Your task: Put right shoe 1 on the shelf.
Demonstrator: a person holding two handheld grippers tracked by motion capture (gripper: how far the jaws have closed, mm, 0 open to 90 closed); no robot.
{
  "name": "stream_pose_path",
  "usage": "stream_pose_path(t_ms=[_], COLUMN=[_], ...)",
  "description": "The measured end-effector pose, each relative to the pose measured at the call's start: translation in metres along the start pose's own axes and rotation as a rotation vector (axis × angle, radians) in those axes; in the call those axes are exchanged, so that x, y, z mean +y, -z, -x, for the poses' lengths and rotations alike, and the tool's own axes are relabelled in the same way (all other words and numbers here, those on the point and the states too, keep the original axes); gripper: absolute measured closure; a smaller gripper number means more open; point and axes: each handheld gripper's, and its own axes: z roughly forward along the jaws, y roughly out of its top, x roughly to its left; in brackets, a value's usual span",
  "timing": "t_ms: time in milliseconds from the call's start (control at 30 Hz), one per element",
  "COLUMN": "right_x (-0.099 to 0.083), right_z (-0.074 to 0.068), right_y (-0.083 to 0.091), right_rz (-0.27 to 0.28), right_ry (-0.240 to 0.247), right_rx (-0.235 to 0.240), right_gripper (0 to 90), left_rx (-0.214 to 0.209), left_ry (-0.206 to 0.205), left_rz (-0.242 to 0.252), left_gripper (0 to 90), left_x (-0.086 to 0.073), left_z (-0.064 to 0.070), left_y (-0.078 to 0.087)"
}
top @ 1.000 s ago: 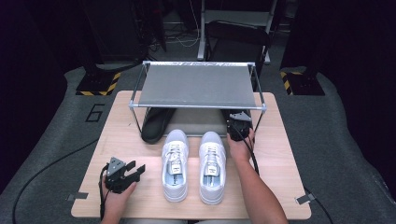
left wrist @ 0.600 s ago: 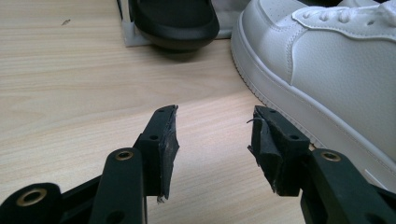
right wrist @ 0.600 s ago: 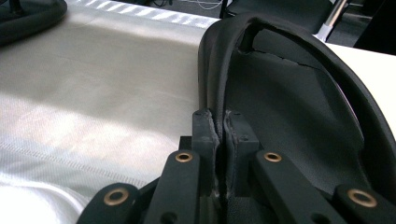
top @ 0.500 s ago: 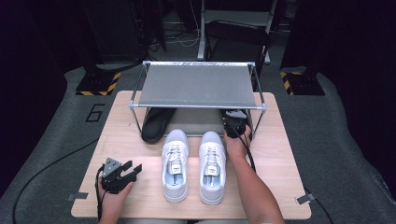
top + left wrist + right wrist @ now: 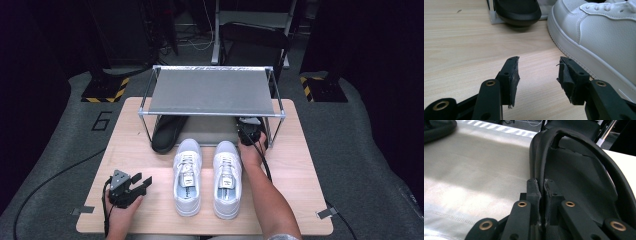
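The black slipper sits under the rack's lower right corner, at about 1 o'clock from the white sneakers, resting on the grey mat — its rim is pinched by the right hand-held gripper, jaws pressed together on the edge. In the high view that right hand-held gripper is tucked just beneath the shelf's front bar. A second black slipper lies at 11 o'clock from the sneakers, toe poking out from under the rack. The right sneaker and left sneaker stand side by side mid-table. The left hand-held gripper rests at approx. 8 o'clock on the table, jaws spread, w/ nothing between them — the left sneaker just beside it.
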Motion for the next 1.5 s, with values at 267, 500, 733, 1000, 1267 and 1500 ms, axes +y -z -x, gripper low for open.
stream_pose_path(t_ms=[267,500,733,1000,1267,1500], right_x=[-0.003,-0.003,-0.005,-0.012,-0.011,-0.008], right_z=[0.003,0.005,0.009,0.013,0.011,0.01], right_y=[-0.007,-0.006,-0.004,-0.002,-0.004,-0.005], right_rz=[-0.047,-0.012,0.036,0.01,0.019,0.048], right_ry=[-0.044,0.026,0.087,0.07,0.079,0.067], right_rx=[-0.01,-0.029,-0.003,-0.021,-0.027,-0.039], right_gripper=[80.3,73.0,69.5,79.2,84.5,84.6], left_rx=[0.002,-0.006,-0.003,-0.007,-0.008,-0.008], left_ry=[0.001,-0.009,-0.007,-0.014,-0.009,-0.01], left_rz=[0.01,-0.006,-0.001,-0.009,-0.015,-0.009], left_gripper=[50.5,50.5,50.5,50.4,50.4,50.4], left_x=[-0.001,-0.001,-0.001,-0.001,-0.002,-0.002], left_z=[0.001,0.002,0.002,0.005,0.004,0.004], left_y=[-0.002,-0.001,-0.001,-0.003,-0.004,-0.004])
